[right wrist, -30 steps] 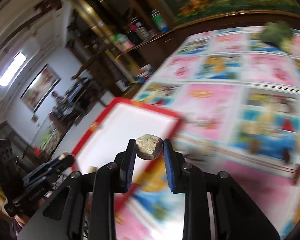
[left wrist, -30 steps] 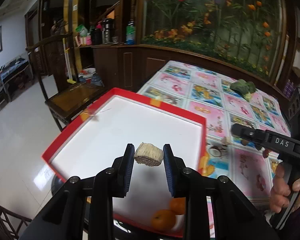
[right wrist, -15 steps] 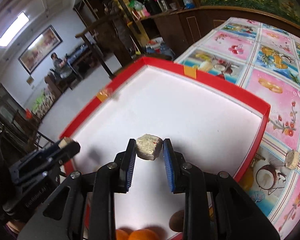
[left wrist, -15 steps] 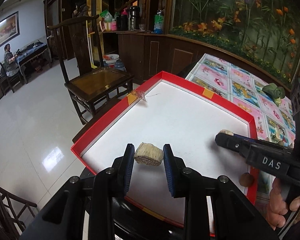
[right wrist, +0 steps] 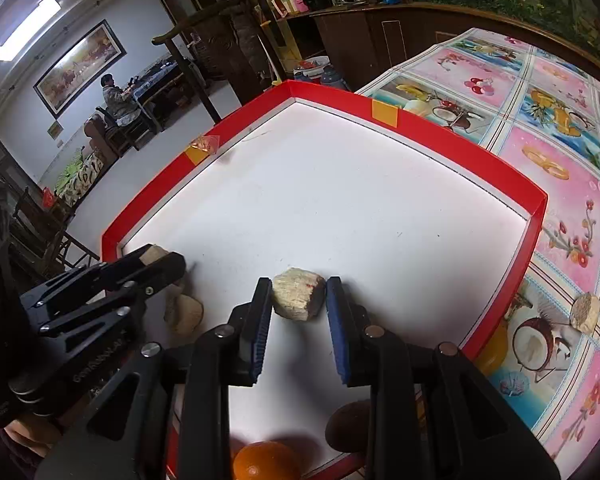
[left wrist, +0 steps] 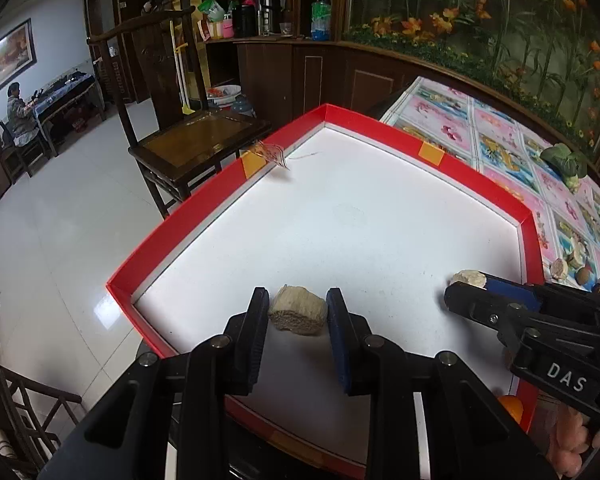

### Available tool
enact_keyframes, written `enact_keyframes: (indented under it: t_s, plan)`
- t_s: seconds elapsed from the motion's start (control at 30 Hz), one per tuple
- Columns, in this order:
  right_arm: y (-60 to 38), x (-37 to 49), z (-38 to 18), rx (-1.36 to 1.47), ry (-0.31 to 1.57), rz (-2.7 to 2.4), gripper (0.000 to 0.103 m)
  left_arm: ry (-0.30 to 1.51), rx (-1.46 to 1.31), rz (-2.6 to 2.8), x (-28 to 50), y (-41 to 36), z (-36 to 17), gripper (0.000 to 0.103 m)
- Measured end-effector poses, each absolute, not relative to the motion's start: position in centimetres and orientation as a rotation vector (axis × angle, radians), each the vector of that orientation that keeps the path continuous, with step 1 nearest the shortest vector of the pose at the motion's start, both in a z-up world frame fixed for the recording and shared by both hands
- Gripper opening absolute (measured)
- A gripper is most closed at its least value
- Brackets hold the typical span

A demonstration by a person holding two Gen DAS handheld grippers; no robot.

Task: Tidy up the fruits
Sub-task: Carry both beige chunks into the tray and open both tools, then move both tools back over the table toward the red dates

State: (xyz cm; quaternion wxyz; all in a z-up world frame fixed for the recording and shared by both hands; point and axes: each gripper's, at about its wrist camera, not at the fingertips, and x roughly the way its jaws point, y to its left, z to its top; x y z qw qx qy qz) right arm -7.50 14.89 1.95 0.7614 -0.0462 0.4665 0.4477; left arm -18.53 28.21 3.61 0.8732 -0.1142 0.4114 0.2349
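Home dining room, wooden chair (left wrist: 188, 92), patterned tablecloth (right wrist: 572, 184), framed painting (right wrist: 80, 64)

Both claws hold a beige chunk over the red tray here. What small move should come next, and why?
Probably lower and open both claws. The left claw and right claw each grip a chunk above the tray's bare white floor, where another piece already lies.

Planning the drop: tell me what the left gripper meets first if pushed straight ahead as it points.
The left gripper, shut on a tan fibrous chunk, points over the white floor of the red-walled tray. That way looks free; first contact would probably be the tray's far red wall, though depth is uncertain.
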Motion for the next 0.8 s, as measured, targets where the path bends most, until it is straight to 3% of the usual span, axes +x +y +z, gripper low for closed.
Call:
enact_keyframes:
  t_s: [0.17, 0.23, 0.4, 0.8]
  plan:
    - [14.9, -7.3, 2.0, -0.099, 1.029, 0.976, 0.030, 0.887, -0.226, 0.504, -18.3, 27.8, 3.3, 0.034]
    - [14.8, -7.2, 1.9, -0.089, 1.040, 0.977, 0.031, 0.898, -0.223, 0.510, -18.3, 27.6, 3.3, 0.043]
    - [13.7, -6.7, 2.9, -0.027, 1.053, 1.001, 0.040, 0.892, -0.211, 0.528, -18.6, 26.9, 4.2, 0.054]
    - [6.6, -5.8, 5.9, 0.053, 0.965, 0.962, 0.045, 0.826, -0.110, 0.432, -18.4, 20.9, 7.6, 0.062]
